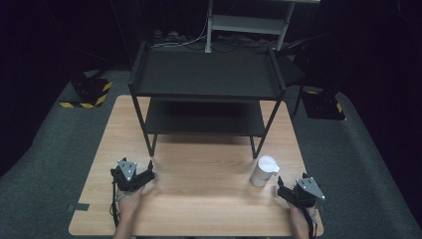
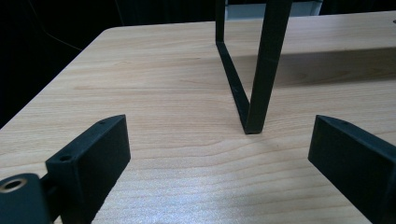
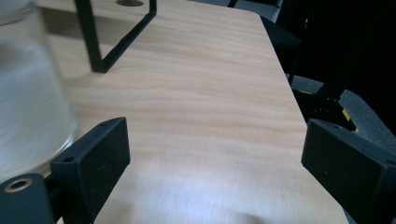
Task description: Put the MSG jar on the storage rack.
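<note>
A white lidded cup (image 1: 263,171) stands on the wooden table (image 1: 209,174) near the black rack's front right leg. My right gripper (image 1: 283,189) rests open just right of and nearer than the cup, apart from it. In the right gripper view the cup (image 3: 28,93) looms at the left, outside the open jaws of the right gripper (image 3: 215,135), which hold nothing. My left gripper (image 1: 148,175) sits open near the rack's front left leg (image 1: 151,144). In the left gripper view that leg (image 2: 259,70) stands ahead of the left gripper (image 2: 217,135), whose jaws are wide apart and empty.
A black two-tier rack (image 1: 206,74) stands on the table's far half, both shelves bare. Its foot bar (image 3: 126,32) runs along the table. Grey carpet (image 1: 59,139) surrounds the table, with yellow-striped blocks (image 1: 89,92) on the floor at both sides.
</note>
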A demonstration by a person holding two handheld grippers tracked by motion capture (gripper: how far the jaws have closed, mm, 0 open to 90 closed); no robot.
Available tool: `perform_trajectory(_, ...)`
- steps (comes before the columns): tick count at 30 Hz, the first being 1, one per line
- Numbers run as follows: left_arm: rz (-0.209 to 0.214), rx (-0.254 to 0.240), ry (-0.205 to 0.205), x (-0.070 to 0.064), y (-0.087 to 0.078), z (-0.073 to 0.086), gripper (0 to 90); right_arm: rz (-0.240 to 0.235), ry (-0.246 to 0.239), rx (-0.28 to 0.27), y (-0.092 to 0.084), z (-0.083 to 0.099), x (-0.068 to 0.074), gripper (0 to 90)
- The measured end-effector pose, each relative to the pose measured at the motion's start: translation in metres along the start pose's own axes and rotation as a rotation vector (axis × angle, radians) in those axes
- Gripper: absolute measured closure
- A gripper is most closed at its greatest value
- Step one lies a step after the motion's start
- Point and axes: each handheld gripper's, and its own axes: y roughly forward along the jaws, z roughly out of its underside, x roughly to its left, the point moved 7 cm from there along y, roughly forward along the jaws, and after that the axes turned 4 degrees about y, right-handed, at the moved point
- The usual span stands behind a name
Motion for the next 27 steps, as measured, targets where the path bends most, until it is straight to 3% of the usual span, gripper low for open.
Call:
perform_trajectory(9,0.001,0.001,0.001,0.000,0.000,0.000,5.8,-0.052,-0.007,0.005,-0.029,0.010,0.006,7.5)
perform_trajectory(17,0.001,0.000,0.000,0.000,0.000,0.000,5.8,-0.142,0.015,-0.007,-0.052,0.014,0.016,7.4)
perform_trajectory(21,0.002,-0.001,-0.002,0.000,0.000,0.000,5.8,-0.228,0.010,-0.012,-0.053,0.009,0.022,7.2)
perform_trajectory(27,0.002,-0.003,-0.004,0.001,0.000,0.000,5.8,-0.304,0.008,-0.026,-0.040,0.000,0.029,6.9)
